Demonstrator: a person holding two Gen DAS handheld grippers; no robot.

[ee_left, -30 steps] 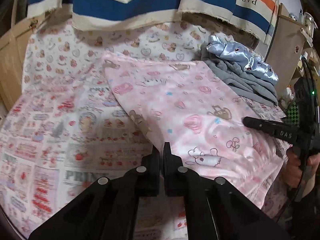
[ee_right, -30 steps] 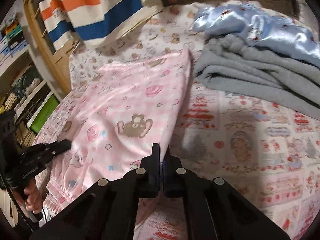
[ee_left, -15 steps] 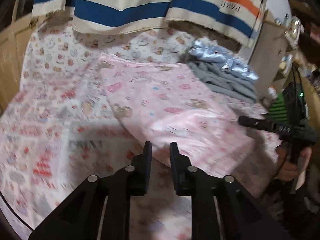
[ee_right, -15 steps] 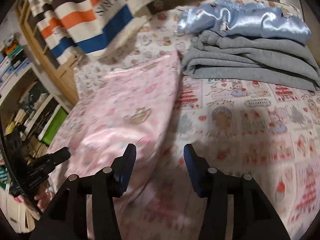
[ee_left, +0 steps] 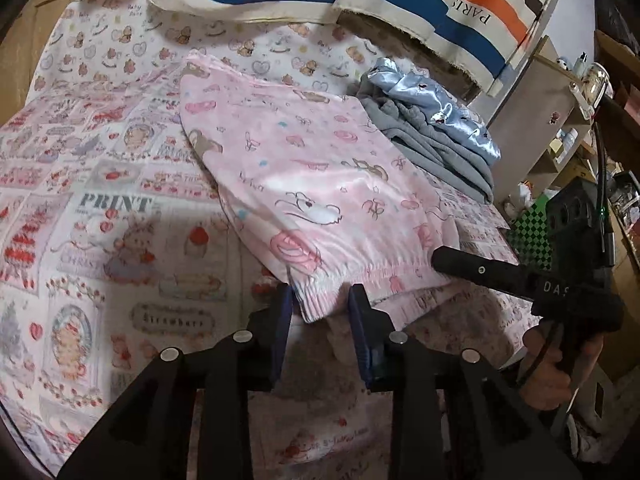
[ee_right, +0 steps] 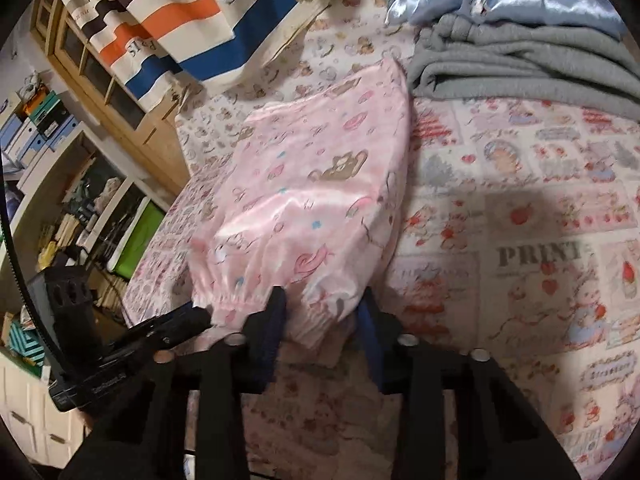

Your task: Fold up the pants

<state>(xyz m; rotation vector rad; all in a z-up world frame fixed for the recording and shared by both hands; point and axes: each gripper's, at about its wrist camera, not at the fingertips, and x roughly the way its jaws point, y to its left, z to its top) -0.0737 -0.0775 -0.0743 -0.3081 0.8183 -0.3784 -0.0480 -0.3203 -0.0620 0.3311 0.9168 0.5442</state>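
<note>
The pink pants [ee_left: 304, 184] are lying flat on the printed bedsheet [ee_left: 100, 216], with a grey garment [ee_left: 436, 144] and a blue satin one [ee_left: 440, 100] piled just beyond their far corner. The left gripper [ee_left: 320, 304] is opening, the waistband's corner sitting between its fingers unpinched. The right gripper [ee_right: 322, 312] is closing, part open, around the waistband's other corner, pads not yet pressing.

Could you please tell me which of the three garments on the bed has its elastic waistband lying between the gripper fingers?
The pink satin cartoon-print pants; the folded grey sweatpants and shiny blue satin garment lie stacked farther back, untouched.
</note>
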